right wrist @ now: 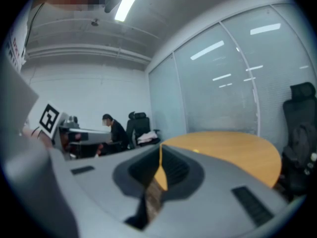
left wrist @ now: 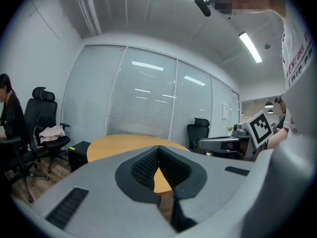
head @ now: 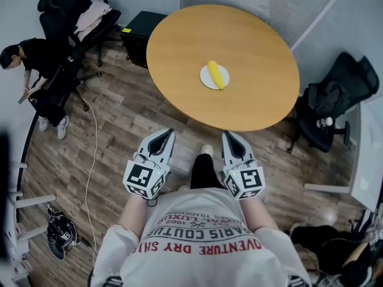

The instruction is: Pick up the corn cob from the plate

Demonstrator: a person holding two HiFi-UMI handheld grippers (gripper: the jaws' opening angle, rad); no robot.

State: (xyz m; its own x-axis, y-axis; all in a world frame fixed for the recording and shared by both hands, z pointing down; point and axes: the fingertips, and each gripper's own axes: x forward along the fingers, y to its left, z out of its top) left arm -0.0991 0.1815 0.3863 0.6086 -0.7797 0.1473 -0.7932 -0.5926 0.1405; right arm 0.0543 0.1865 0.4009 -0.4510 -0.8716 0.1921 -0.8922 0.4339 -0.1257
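A yellow corn cob [head: 215,75] lies on a small white plate [head: 205,79] near the middle of a round wooden table [head: 251,100]. Both grippers hover over the floor short of the table's near edge, well apart from the plate. The left gripper [head: 170,131] points toward the table with its jaws together and nothing between them. The right gripper [head: 227,134] beside it is likewise shut and empty. In the left gripper view the left gripper's tips [left wrist: 158,147] meet in front of the table top [left wrist: 124,144]. The right gripper view shows the right gripper's tips [right wrist: 160,145] closed before the table [right wrist: 233,148].
A person [head: 33,55] sits at the far left among black office chairs [head: 78,11]. A black cabinet [head: 140,31] stands behind the table. A black chair with a bag [head: 335,100] is at the right, next to a white desk edge [head: 365,160]. Shoes [head: 60,235] and a cable [head: 93,160] lie on the wooden floor.
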